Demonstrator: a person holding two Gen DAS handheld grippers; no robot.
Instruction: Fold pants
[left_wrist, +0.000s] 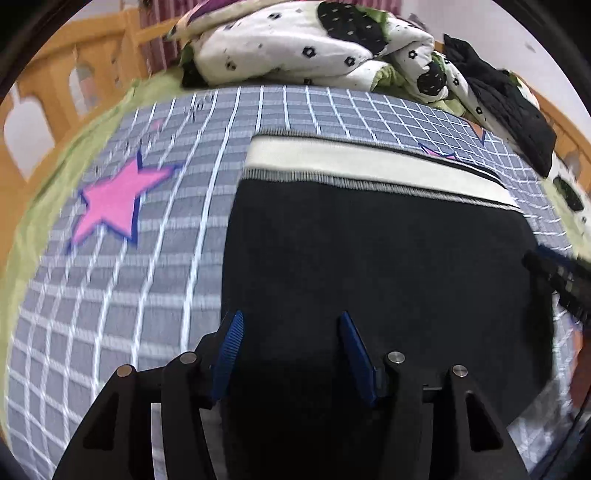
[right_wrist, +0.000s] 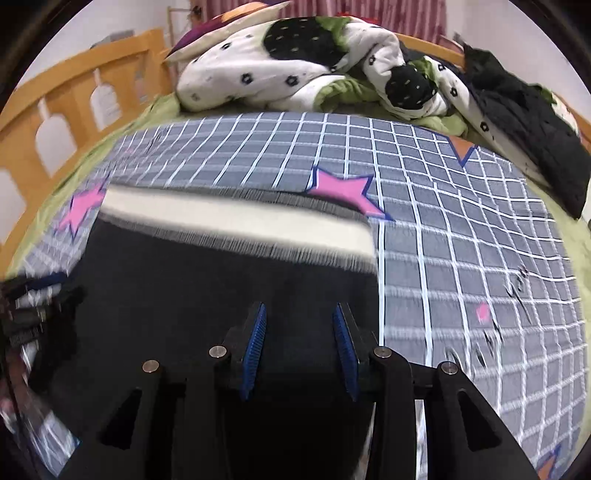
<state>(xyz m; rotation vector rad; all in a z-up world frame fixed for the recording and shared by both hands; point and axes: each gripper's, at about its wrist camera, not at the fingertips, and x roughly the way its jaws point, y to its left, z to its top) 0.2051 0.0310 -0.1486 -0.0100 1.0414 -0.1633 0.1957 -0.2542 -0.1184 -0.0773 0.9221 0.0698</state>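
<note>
Looking along both tools, you see a bed (left_wrist: 110, 295) covered by a grey sheet with a white grid and pink stars (left_wrist: 114, 201), its green under-layer showing along the edges. A wooden bed rail (right_wrist: 74, 92) with arched cut-outs runs along one side, a crumpled white, black and green quilt (left_wrist: 295, 48) is heaped at the far end, and a black garment (right_wrist: 535, 118) lies at the far corner beside it. The pants (left_wrist: 369, 266) lie flat in the middle of the bed, black, with a cream waistband (left_wrist: 369, 162) at their far end, towards the quilt. Your left gripper (left_wrist: 291, 321) tilts steeply down over the pants close to one side edge of the cloth; its blue-padded jaws stand apart with nothing pinched between them. Your right gripper (right_wrist: 299, 314) tilts down likewise near the opposite side edge of the pants, its jaws also parted, a little narrower, and not pressing on the cloth. Each tool appears blurred at the border of the other's view.
</note>
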